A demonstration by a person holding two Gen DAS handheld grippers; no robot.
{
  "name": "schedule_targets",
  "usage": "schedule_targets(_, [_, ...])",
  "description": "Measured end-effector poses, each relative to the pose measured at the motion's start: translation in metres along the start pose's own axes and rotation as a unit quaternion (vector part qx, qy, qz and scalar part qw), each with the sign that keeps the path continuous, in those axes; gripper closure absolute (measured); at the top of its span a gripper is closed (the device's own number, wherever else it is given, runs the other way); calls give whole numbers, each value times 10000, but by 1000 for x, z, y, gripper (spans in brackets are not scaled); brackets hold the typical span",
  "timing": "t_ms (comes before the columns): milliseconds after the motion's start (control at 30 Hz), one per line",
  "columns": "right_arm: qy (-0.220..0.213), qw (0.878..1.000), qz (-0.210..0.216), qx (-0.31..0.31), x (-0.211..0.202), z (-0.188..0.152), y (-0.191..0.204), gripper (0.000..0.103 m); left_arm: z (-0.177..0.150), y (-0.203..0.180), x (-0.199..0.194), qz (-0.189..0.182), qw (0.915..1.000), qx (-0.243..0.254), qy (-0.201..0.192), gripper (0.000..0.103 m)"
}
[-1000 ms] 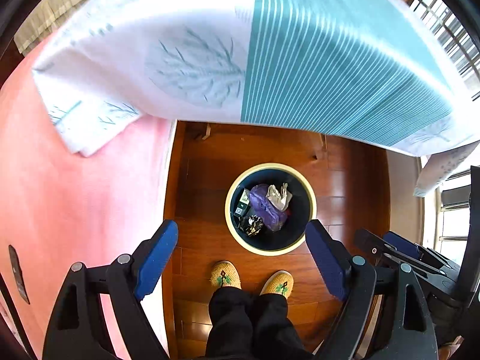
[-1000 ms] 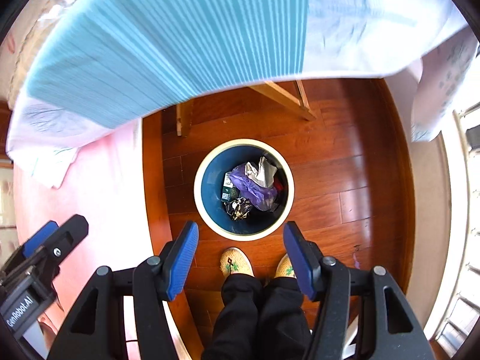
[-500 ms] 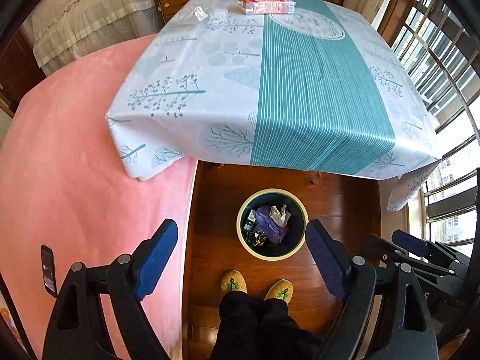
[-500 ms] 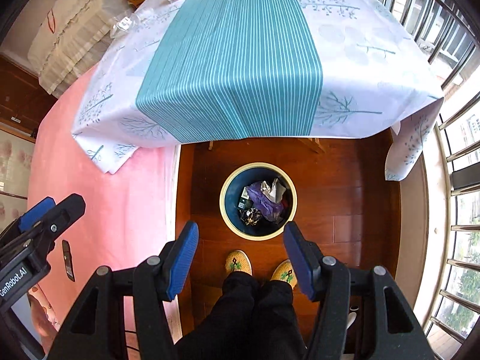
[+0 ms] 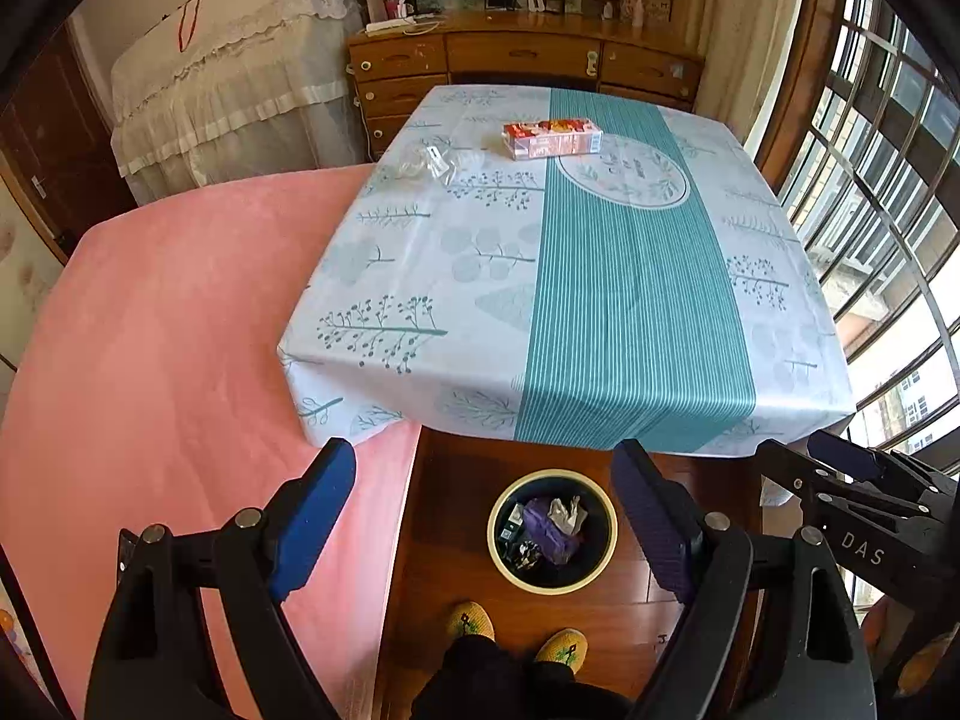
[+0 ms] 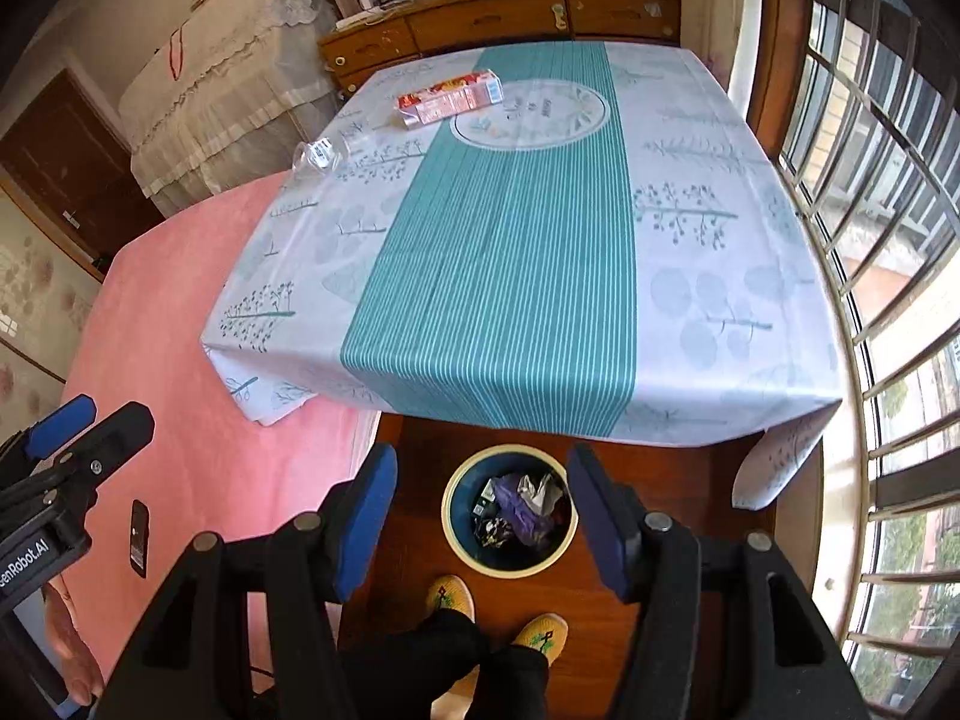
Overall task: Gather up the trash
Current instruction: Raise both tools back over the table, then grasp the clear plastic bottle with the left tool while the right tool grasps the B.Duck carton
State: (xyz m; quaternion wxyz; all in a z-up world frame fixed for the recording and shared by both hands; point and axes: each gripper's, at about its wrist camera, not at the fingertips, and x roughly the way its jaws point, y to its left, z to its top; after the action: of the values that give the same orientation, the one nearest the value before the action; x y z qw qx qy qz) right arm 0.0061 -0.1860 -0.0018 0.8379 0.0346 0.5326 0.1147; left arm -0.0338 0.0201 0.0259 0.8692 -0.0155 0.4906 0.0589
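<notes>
Both grippers are hanging above the near edge of the table [image 5: 780, 276] and pointing steeply down toward the floor. The left gripper [image 5: 483, 516] is standing with its blue pads wide apart and is holding nothing; only floor and bin are showing between them. The right gripper [image 6: 480, 519] is standing with its pads at a narrower gap, likewise gripping nothing. The trash bin [image 5: 498, 546], round with a pale rim and dark inside, is sitting on the wooden floor just in front of the table edge and is containing a purple bag [image 5: 543, 531], crumpled paper [image 5: 564, 513] and other small scraps. On the far part of the tablecloth, a red and white carton [image 5: 552, 139] is lying on its side, and a crumpled clear plastic wrapper [image 5: 429, 163] is lying just beside it toward the left edge. Both items are lying well apart from the grippers. The person's slippers [image 5: 471, 621] are showing on the floor near the bin. A pink bed cover [image 5: 168, 324] is lying beside the table on the left.
</notes>
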Motion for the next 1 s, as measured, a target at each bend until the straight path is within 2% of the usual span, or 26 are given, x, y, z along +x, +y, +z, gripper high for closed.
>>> schedule_targets(233, [-105,9999,-20,-47,12,48,1,43,40,3,15,-150,9997,-74,-189,17])
schedule_targets(467, [-193,9997,-124,115,41,111,9,43,107,27,71,-362,9993,-75,-107,17])
schedule_targets(867, [86,9957,-482,781,117,234,43,44,280,120,202,-956,9940,-10,539,17])
schedule_targets(1000, [238,9946,-557,841,146,262,58,44,318,142,256,-1496,9826,186,1083,17])
